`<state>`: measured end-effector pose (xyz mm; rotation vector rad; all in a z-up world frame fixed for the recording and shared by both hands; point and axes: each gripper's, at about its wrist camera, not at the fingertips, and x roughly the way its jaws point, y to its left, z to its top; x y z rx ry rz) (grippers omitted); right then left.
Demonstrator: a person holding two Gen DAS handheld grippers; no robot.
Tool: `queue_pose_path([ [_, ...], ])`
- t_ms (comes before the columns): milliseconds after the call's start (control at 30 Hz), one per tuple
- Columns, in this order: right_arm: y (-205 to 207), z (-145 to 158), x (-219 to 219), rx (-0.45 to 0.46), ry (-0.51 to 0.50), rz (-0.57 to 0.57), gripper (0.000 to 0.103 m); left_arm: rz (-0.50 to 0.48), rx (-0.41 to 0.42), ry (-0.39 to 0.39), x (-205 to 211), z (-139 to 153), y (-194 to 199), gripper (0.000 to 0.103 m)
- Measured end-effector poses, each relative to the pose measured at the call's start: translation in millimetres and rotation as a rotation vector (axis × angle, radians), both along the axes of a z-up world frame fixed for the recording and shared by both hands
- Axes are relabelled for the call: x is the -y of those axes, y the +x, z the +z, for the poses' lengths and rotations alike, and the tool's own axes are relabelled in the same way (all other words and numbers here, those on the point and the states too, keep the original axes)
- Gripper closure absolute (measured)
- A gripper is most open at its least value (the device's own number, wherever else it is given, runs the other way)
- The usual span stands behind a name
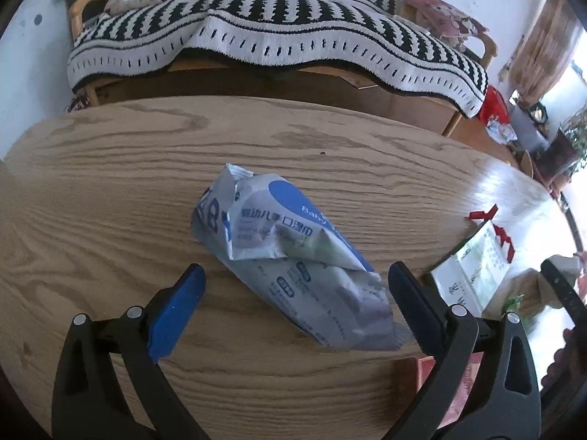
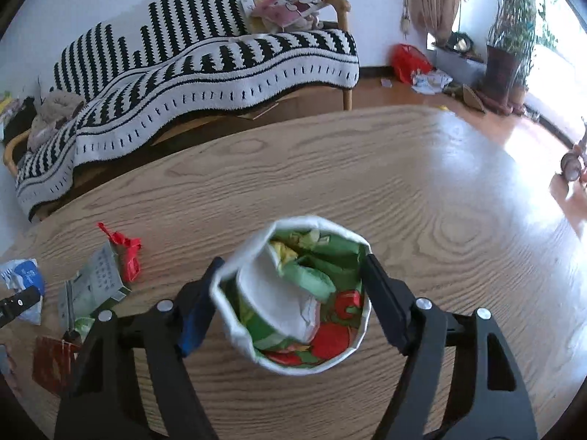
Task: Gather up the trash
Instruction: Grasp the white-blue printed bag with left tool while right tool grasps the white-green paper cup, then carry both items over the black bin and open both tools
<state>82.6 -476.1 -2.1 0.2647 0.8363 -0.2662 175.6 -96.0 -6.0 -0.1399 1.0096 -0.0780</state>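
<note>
A crumpled white and blue wet-wipe packet point(image 1: 290, 256) lies on the wooden table point(image 1: 110, 190). My left gripper point(image 1: 295, 275) is open, its fingers either side of the packet's near end. My right gripper point(image 2: 291, 267) is shut on a white paper cup point(image 2: 293, 297) with a green and red printed lining, held above the table point(image 2: 422, 190); a folded green wrapper and white paper sit inside it. The wipe packet also shows at the left edge of the right wrist view point(image 2: 22, 278).
A green and white carton with a red ribbon point(image 2: 95, 282) lies left of the cup, also in the left wrist view point(image 1: 473, 264). A red-brown wrapper point(image 2: 51, 363) lies near the table's front. A sofa with a striped blanket point(image 1: 275, 36) stands behind the table.
</note>
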Motion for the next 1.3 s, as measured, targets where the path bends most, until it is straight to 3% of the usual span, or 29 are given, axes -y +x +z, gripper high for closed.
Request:
queue_pose_path([
  [267,-0.4,-4.9,4.7,-0.017,0.028,0.001,0.032,0.009,0.007,0.006,5.3,-3.1,13.8,0.006],
  [300,-0.6,-5.2,5.8,-0.015,0.037,0.004,0.032,-0.002,0.025,0.016,5.3,-3.0,14.8,0.012],
  [333,-1.9,-5.1,5.9,-0.011,0.045,0.01,0.033,-0.02,0.041,0.03,5.4,-2.5,14.9,0.025],
  [433,-1.9,-4.4,6.9,-0.004,0.058,0.033,0.033,-0.08,0.08,0.051,5.5,-2.9,11.3,0.031],
  [467,-1.6,-4.1,6.9,-0.002,0.062,0.038,0.033,-0.085,0.085,0.047,4.1,-2.3,9.9,0.042],
  [567,-2.8,-4.2,8.9,0.004,0.075,0.039,0.033,-0.079,0.119,0.055,-1.9,-3.3,1.0,0.052],
  [967,2.6,-6.3,1.1,-0.039,0.02,0.035,0.034,-0.083,0.13,0.053,-15.6,-4.1,-25.1,0.057],
  [1167,-4.5,-5.7,-22.5,-0.097,-0.112,0.094,0.037,-0.075,0.103,0.073,-34.7,4.3,-57.2,0.065],
  [1300,-54.1,24.8,-36.2,0.028,-0.054,0.108,0.037,-0.075,0.132,0.063,-49.6,23.8,-86.9,0.067],
])
